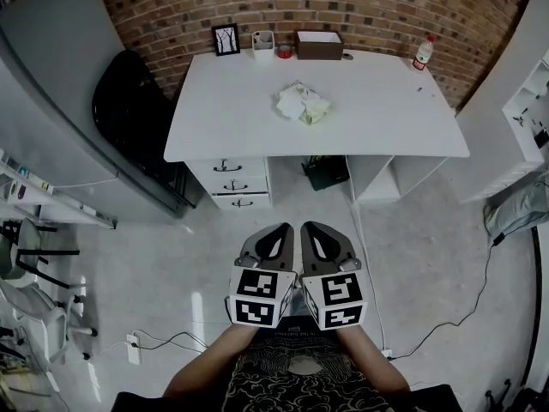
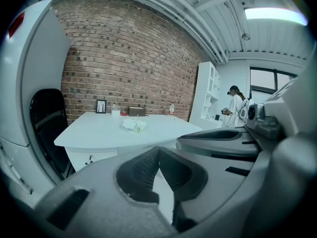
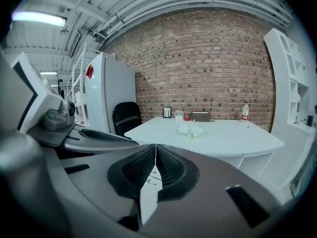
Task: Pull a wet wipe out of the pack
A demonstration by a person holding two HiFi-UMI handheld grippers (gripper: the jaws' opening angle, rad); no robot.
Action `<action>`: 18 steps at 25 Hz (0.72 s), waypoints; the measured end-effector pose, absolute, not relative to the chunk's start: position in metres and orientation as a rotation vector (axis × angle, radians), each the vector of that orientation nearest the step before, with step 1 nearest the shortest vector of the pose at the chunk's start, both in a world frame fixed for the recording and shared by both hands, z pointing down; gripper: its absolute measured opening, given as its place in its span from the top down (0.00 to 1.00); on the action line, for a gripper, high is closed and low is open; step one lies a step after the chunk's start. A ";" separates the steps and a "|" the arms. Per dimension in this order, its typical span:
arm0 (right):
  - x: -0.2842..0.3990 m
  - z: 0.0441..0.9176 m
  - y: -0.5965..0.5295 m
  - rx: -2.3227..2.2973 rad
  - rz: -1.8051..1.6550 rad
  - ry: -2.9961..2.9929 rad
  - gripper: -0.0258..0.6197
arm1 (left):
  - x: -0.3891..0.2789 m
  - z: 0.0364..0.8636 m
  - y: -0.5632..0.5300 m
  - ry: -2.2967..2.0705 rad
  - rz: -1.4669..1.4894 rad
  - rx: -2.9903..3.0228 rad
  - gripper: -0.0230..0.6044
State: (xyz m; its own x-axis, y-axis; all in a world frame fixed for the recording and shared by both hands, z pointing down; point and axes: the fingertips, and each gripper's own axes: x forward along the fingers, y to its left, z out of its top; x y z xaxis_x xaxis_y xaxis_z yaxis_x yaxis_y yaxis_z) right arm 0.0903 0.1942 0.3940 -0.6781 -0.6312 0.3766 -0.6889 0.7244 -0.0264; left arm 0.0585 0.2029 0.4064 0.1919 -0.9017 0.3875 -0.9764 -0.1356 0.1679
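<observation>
Left gripper (image 1: 279,230) and right gripper (image 1: 316,228) are both closed on nothing close to me, well short of the far white table (image 1: 377,127), where what I take for the wipe pack (image 1: 302,103) may slide if I tug one-handed.

Wet wipe pack (image 1: 302,103): lies on the white table (image 1: 377,131), near the middle of the top, clear of every edge and apart from the small items lined up along the back edge by the brick wall. Appearance: a soft, low, crumpled heap, not a neat flat packet. White material makes up the left and rear part; a pale yellow-green part sits at the right and front. Outline irregular, with raised folds. At this range it cannot be told whether the flap is open or whether a wipe sticks out. Nothing touches it or rests on it.
</observation>
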 end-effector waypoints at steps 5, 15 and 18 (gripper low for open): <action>0.087 0.398 0.157 0.989 0.255 -2.588 0.93 | 0.057 0.412 0.168 -1.763 0.287 2.062 0.94; 0.090 0.399 0.091 0.942 0.312 -2.623 0.93 | 0.061 0.414 0.104 -1.790 0.337 2.022 0.94; 0.095 0.398 0.073 0.924 0.320 -2.632 0.93 | 0.066 0.412 0.088 -1.800 0.351 2.011 0.94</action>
